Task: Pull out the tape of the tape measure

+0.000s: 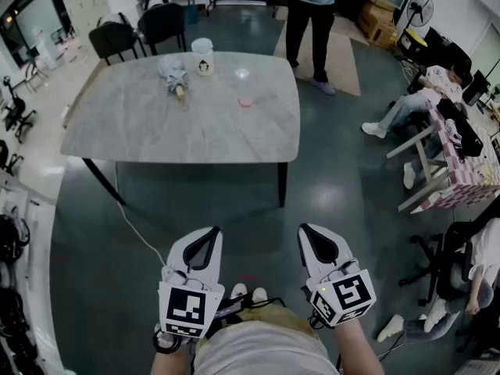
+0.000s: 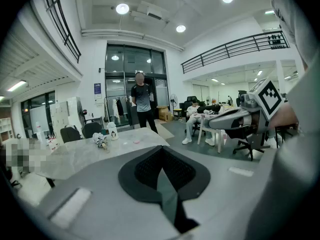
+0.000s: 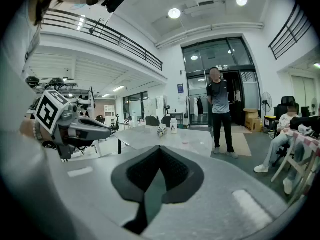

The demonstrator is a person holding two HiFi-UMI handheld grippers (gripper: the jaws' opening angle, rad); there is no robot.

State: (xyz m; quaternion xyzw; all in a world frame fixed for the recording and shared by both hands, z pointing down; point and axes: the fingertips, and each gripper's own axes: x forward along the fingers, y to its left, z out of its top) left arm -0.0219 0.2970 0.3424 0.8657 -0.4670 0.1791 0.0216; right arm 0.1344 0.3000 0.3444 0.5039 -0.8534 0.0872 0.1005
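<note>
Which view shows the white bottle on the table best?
The head view: the white bottle stands clear and largest there, near the far edge of the table. The left and right gripper views show it small and far off.

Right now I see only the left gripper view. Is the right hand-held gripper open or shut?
Observer: The right hand-held gripper is shut, with nothing between its jaws. The right gripper view shows this.
Operator: Have I reached the table?
Observer: No. In the head view the left hand-held gripper and the right one are over the floor, short of the near edge of the table.
Operator: Is anything lying near my feet?
Observer: Yes. A white cable runs across the floor from under the table towards the left hand-held gripper.
</note>
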